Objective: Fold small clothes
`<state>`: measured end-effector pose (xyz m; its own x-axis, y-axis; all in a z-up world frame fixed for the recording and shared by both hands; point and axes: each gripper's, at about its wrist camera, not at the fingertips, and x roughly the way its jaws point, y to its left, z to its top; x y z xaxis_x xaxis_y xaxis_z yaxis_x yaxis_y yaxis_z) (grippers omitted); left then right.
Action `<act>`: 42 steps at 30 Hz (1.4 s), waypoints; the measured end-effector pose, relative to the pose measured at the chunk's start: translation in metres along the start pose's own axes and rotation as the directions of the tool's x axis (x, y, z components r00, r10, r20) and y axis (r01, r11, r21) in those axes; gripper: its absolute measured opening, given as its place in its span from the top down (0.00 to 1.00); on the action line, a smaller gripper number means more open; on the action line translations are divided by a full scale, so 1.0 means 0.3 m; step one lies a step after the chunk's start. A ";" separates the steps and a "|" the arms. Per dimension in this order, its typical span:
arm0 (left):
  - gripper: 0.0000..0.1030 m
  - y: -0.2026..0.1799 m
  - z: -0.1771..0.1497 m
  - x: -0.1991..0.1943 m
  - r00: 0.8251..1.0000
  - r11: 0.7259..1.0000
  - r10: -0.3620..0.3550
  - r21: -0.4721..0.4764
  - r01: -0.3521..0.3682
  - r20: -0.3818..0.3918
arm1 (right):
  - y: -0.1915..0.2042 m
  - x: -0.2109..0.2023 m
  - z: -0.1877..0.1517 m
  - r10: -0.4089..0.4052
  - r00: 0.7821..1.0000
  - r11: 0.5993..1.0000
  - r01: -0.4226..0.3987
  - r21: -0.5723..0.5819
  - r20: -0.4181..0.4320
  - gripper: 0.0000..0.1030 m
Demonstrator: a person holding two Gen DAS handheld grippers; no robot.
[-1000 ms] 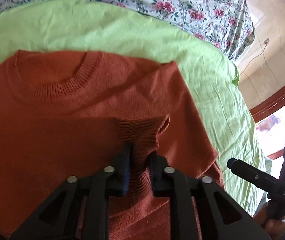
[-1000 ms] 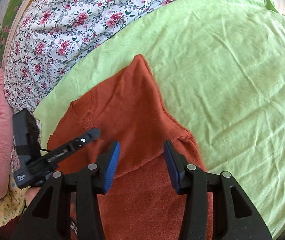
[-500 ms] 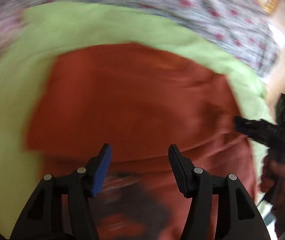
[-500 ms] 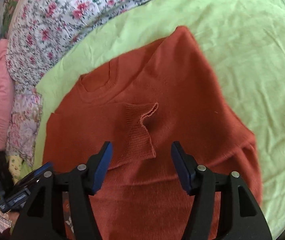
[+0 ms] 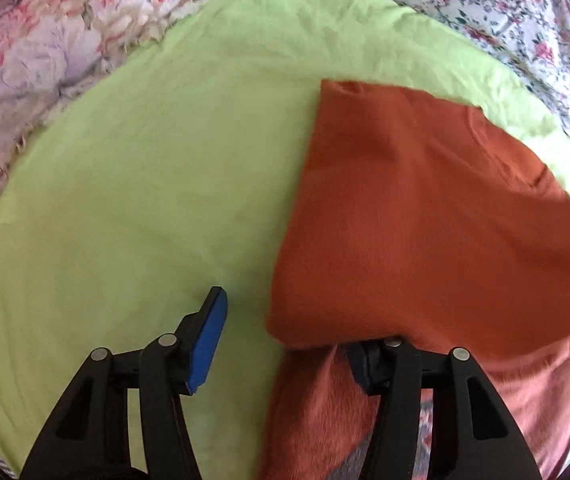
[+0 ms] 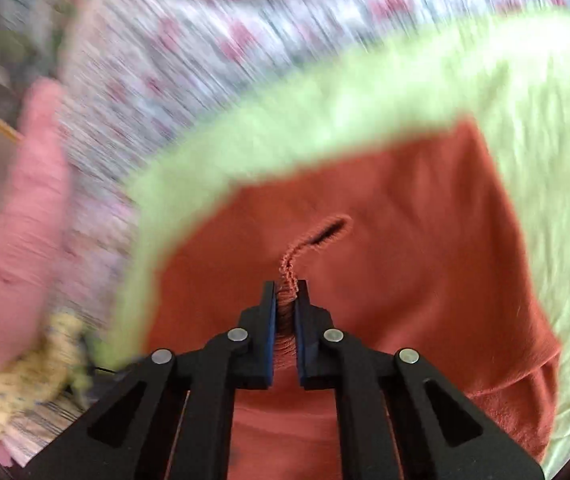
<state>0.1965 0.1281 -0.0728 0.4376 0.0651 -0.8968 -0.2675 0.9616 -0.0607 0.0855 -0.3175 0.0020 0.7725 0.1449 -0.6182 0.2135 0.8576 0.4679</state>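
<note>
Folding a rust-orange knitted sweater (image 5: 425, 216) on a bed spread with a lime-green cotton sheet (image 5: 133, 184).

The left tool (image 5: 285, 344) hung with its fingers spread wide and holding nothing; its left pad sat over bare sheet while a fold of sweater draped over the right finger, probably so that it could reach for the garment's edge next. The right tool (image 6: 285, 308) was clamped on a bunched ribbed cuff (image 6: 289, 268), most likely to carry the sleeve across the body of the sweater lying beneath it. The white floral bedspread (image 5: 525, 12) lay beyond the sheet, and the right view was heavily blurred.
</note>
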 end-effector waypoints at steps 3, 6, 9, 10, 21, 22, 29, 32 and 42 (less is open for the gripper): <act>0.48 -0.001 -0.008 -0.016 1.000 1.000 0.008 -0.022 -0.007 0.022 | -0.002 -0.148 0.037 -0.076 0.990 0.995 0.083 -0.053 0.120 0.92; 0.49 -0.002 -0.025 -0.014 1.000 1.000 -0.004 -0.031 0.004 0.015 | -0.130 -0.140 0.024 -0.150 0.985 0.989 0.150 0.001 0.080 0.92; 0.50 0.001 -0.040 -0.021 1.000 0.999 -0.003 -0.045 0.004 0.017 | -0.237 -0.071 -0.014 -0.195 0.981 0.979 0.194 0.061 0.000 0.93; 0.50 0.003 -0.038 -0.018 1.000 0.998 -0.007 -0.060 0.008 0.015 | -0.249 -0.051 -0.031 -0.210 0.977 0.975 0.211 0.062 -0.021 0.93; 0.50 0.056 -0.042 -0.006 0.996 0.988 -0.083 -0.135 0.079 -0.022 | -0.289 0.033 -0.106 -0.304 0.948 0.953 0.304 -0.017 -0.091 0.93; 0.50 0.060 -0.040 -0.007 0.995 0.987 -0.097 -0.135 0.092 -0.029 | -0.292 0.039 -0.111 -0.309 0.946 0.951 0.308 -0.022 -0.095 0.93; 0.50 0.075 -0.062 -0.110 0.960 0.962 -0.271 -0.050 0.268 -0.066 | -0.307 0.003 -0.125 -0.322 0.939 0.946 0.325 0.005 -0.118 0.69; 0.45 0.046 -0.012 -0.156 0.953 0.953 -0.301 -0.010 0.301 -0.022 | -0.294 -0.045 -0.121 -0.328 0.942 0.944 0.330 0.009 -0.073 0.59; 0.32 -0.108 0.307 0.110 0.959 0.960 -0.279 -0.001 0.279 -0.058 | -0.200 -0.046 -0.127 -0.266 0.963 0.964 0.264 -0.039 -0.053 0.57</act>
<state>0.2985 0.1237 -0.0602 0.4443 -0.2212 -0.8681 -0.1353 0.9413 -0.3091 0.0393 -0.3521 -0.0417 0.6550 -0.0622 -0.7531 0.3861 0.8842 0.2628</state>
